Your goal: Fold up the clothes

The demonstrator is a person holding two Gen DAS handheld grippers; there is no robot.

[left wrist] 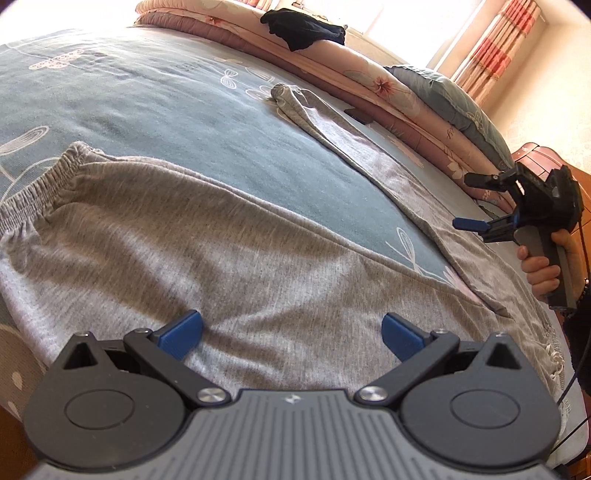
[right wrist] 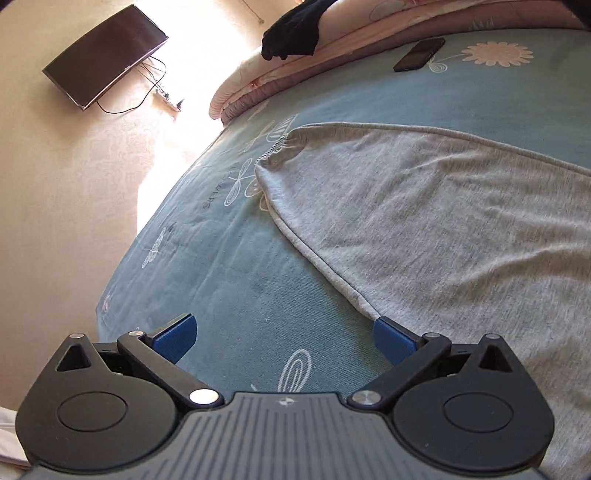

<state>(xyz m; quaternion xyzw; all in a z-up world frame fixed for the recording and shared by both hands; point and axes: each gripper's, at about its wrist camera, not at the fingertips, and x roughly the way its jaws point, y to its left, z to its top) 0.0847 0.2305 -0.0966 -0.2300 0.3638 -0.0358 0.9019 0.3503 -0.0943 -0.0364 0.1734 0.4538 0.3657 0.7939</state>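
You have one pair of grey trousers [left wrist: 229,236] spread flat on the bed [left wrist: 155,107], on its blue-green patterned sheet. The waistband sits at the near right edge of the bed in the left wrist view, and two legs run away from it in a V: one long axis heads to the far left and ends in a gathered cuff, the other heads up toward the far side, where its cuff lies just beside the folded pink quilt [left wrist: 354,74].

Your left gripper [left wrist: 291,332] hovers over the seat of the trousers with its jaws spread wide and nothing between them. Your right gripper [left wrist: 476,203], gripped by your right hand [left wrist: 543,266], is likewise released (both blue pads stand well apart), and in its own view its right fingertip [right wrist: 391,336] meets the hem edge of one leg.

Counted otherwise: one dark garment [left wrist: 306,29] on the quilt, one phone [right wrist: 419,53] on the sheet, one pillow [left wrist: 454,103], one wall screen [right wrist: 103,55].
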